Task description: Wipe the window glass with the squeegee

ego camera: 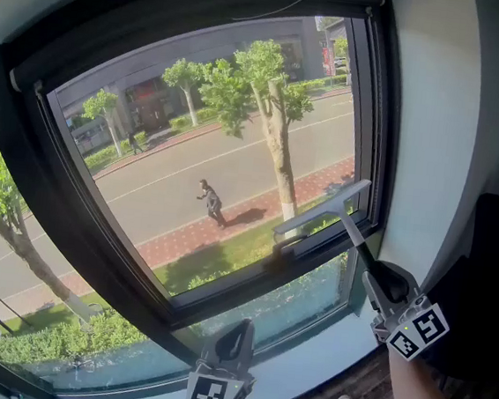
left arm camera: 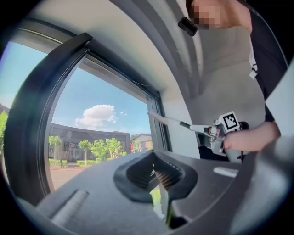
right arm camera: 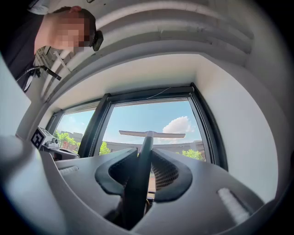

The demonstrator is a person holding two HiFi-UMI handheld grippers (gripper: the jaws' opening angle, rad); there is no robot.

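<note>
Clamping the dark handle of the squeegee (ego camera: 324,211), the right gripper (ego camera: 381,279) sat nearest the person, low at the right side of the window. Its jaws were closed tight on the shaft, and the right gripper view showed that shaft running straight out between the pads. The left gripper (ego camera: 236,343) hung lower and further left, above the pale sill (ego camera: 311,369). Its jaws were together with nothing between them, so it was the idle one, well apart from the tool.

From the right gripper the handle ran up and to the left, toward the pane. It ended in the pale blade, set crosswise to the handle like the bar of a T. That blade lay over the lower right corner of the upper window glass (ego camera: 164,168). Its long axis ran roughly along the bottom bar of the dark frame (ego camera: 79,221), with one end near the right upright. Whether the rubber edge was pressed on the glass could not be told.

Nearly all of the pane lay up and to the left of the blade. The coming stroke would therefore probably call for the right arm to carry the blade that way, or to lift it to the top first, keeping it flat to the glass. Beyond the glass were a street (ego camera: 236,157) and trees (ego camera: 263,72).
</note>
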